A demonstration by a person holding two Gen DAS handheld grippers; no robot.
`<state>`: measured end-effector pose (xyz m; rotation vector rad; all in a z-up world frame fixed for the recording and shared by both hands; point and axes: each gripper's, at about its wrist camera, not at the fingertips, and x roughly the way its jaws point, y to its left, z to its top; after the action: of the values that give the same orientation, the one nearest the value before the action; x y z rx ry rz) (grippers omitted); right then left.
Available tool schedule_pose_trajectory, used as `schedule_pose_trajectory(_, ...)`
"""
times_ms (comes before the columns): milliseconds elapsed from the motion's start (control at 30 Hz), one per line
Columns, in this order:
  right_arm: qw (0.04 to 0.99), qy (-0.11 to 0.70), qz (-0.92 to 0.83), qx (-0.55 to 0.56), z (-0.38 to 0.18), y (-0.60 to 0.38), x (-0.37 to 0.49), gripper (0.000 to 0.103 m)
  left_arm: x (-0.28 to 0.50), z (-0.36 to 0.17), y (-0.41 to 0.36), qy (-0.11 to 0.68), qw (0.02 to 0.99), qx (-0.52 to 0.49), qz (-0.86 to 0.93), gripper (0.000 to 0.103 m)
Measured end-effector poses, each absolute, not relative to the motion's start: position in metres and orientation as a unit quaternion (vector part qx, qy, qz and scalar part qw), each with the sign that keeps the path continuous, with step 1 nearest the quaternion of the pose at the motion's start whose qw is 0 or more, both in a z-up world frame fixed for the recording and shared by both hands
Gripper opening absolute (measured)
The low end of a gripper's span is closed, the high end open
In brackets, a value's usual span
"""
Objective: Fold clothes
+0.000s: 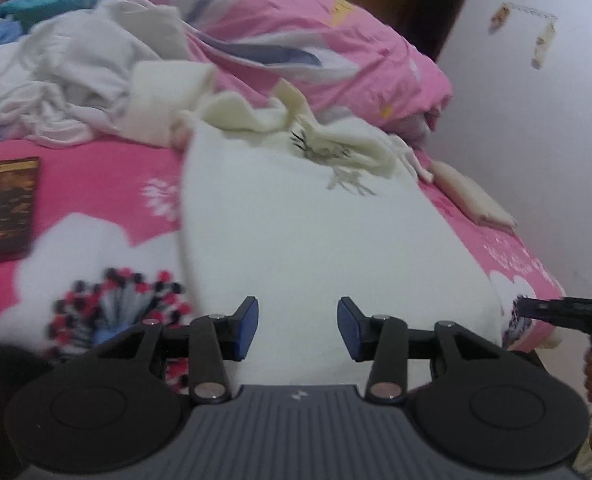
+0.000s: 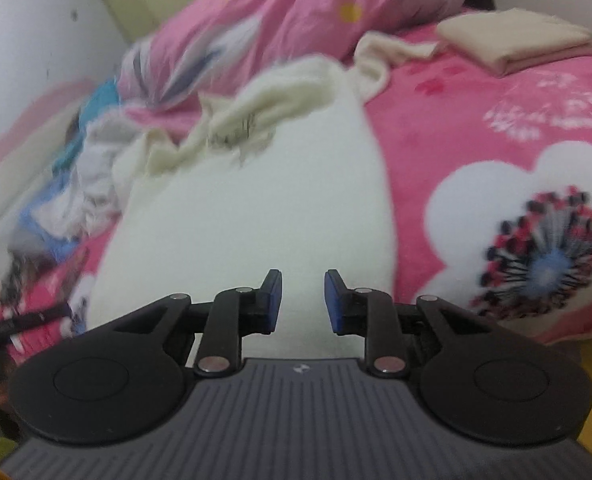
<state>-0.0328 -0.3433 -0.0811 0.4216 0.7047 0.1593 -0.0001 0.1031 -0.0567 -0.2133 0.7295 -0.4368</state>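
Two grippers are held just above the near hem of a cream-white garment (image 1: 296, 232) that is spread lengthwise on the bed (image 1: 96, 184), its printed collar end bunched toward the pink quilt (image 1: 335, 40). The left gripper (image 1: 297, 328) is seen released, its blue pads apart with nothing between them; the right gripper (image 2: 303, 300) is likewise released, at a narrower gap, and empty. Their places near the hem's two corners suggest a grip on each corner is intended, so that the hem can be carried up toward the collar in an even fold. One beige piece (image 2: 515, 40), already folded, is set aside toward the far corner of the bed, presumably to keep the working area free. A heap of unfolded white clothes (image 1: 68, 80) is left by the quilt, and a dark book (image 1: 6, 204) lies beside the garment.
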Motion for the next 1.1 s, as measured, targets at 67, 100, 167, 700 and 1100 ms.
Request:
schedule_pose_trajectory(67, 0.909, 0.362, 0.074, 0.194, -0.093, -0.34, -0.019, 0.022, 0.004, -0.068, 0.096, 0.362, 0.903, -0.094, -0.212, 0.044)
schedule_pose_trajectory(100, 0.906, 0.373, 0.065, 0.19, -0.1, -0.341, -0.014, 0.022, 0.006, -0.074, 0.092, 0.368, 0.901, -0.09, -0.212, 0.044)
schedule_pose_trajectory(167, 0.899, 0.396, 0.046, 0.181, -0.114, -0.343, -0.004, 0.021, 0.012, -0.087, 0.092, 0.391, 0.893, -0.088, -0.204, 0.043)
schedule_pose_trajectory(700, 0.933, 0.326, 0.103, 0.11, -0.037, -0.319, 0.036, 0.022, 0.062, -0.024, 0.103, 0.332, 0.923, -0.073, -0.182, 0.045)
schedule_pose_trajectory(1100, 0.923, 0.325, 0.201, 0.052, -0.032, -0.261, 0.178, 0.023, 0.218, -0.021, 0.052, 0.313, 0.936, -0.022, -0.161, 0.045)
